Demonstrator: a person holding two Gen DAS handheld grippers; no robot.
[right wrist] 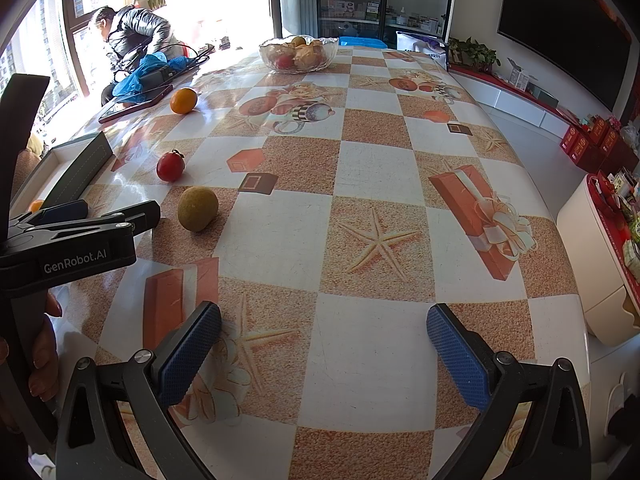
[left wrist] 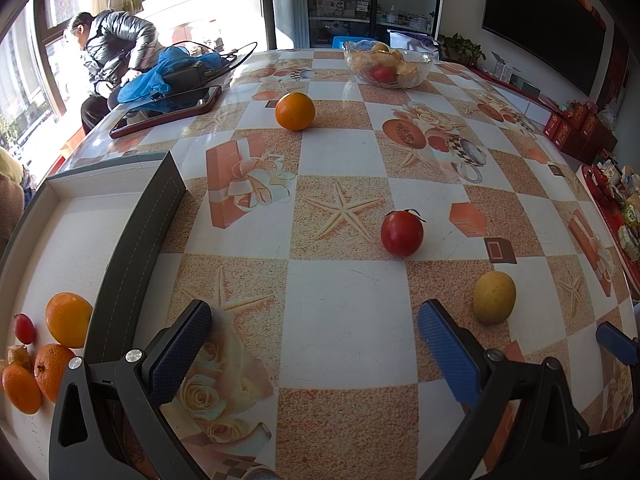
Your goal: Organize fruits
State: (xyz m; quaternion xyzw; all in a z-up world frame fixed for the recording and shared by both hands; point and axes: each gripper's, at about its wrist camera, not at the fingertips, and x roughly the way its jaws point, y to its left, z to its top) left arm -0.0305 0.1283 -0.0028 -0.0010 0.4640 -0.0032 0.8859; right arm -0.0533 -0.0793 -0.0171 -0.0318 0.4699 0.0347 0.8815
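Left tool [left wrist: 316,334]: blue cross-hatched rubber pads spread wide apart, nothing between them, over the worktop [left wrist: 340,300]. Right tool [right wrist: 324,338]: pads likewise wide apart, empty.

Worktop covered in glossy checked oilcloth, grainy orange and white squares printed with starfish, gift boxes and roses.

Loose fruit on the cloth: smooth round tomato [left wrist: 401,233] with dark stem; dull yellow-green oval fruit [left wrist: 494,297] just beside the left tool's right pad; pebbled orange [left wrist: 295,111] farther off.

Shallow grey-walled tray [left wrist: 132,236], white floor, at the left edge. It holds several oranges [left wrist: 68,319] and a small red fruit [left wrist: 25,328]; partly cut off by the frame, count uncertain.

Cut-glass bowl [left wrist: 386,65] at the far end, mixed fruit inside, kinds hard to make out.

A dark-red-edged phone [left wrist: 166,111] lies near a crumpled blue bag [left wrist: 160,76].
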